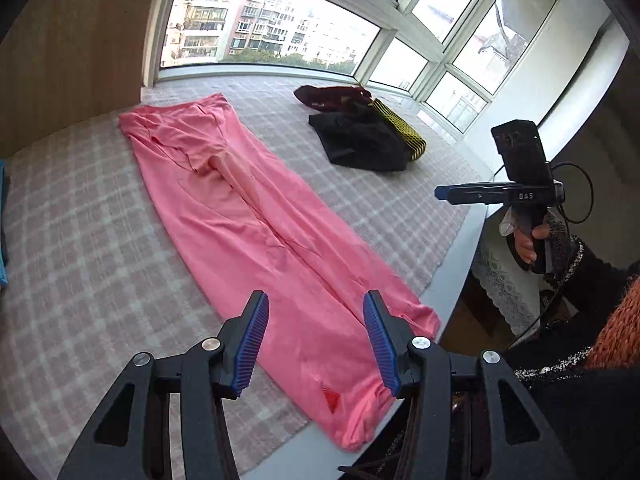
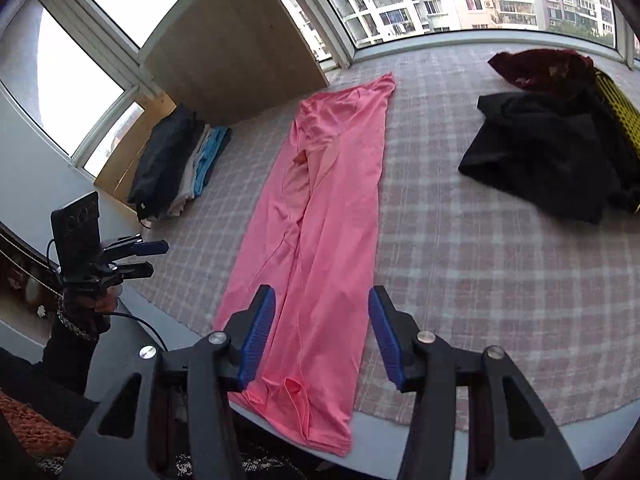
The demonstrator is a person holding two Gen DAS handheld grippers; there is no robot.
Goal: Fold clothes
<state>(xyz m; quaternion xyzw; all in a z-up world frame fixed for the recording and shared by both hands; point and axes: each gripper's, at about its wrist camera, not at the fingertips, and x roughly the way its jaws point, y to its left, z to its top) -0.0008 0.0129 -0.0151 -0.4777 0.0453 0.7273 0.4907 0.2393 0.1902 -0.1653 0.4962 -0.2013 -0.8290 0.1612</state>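
- While both two-finger grippers hang above the near end of the bed-like platform, a long coral-pink pair of soft jersey trousers (image 1: 256, 220) lies stretched flat on the pink-and-white checked cover (image 1: 80, 220), waist toward the window and cuffs at the near edge.
- Left gripper (image 1: 316, 340): its blue ribbed pads (image 1: 252, 344) stand wide apart, released, holding nothing; the pink cuffs show between them and below, with no visible contact.
- Right gripper (image 2: 322, 332): jaws likewise spread and empty, poised over the lower legs of the pink trousers (image 2: 320, 240).
- From the left wrist view the right gripper (image 1: 442, 193) appears side-on past the platform's edge, held by a hand (image 1: 530, 240) in a dark knitted sleeve; its fingers overlap from this angle.
- From the right wrist view the left gripper (image 2: 158, 258) shows at the left, its two dark fingers parted, off the trousers' side.
- Unfolded pile (image 2: 560, 140): a black garment, a dark-red one and a yellow-and-black striped piece lie heaped together, well apart from the trousers, toward the window.
- Folded stack of dark, white and blue clothes (image 2: 180, 164) sits against the wooden panel (image 2: 240, 48), on the other side of the trousers.
- Large windows (image 1: 272, 28) show apartment blocks outside.
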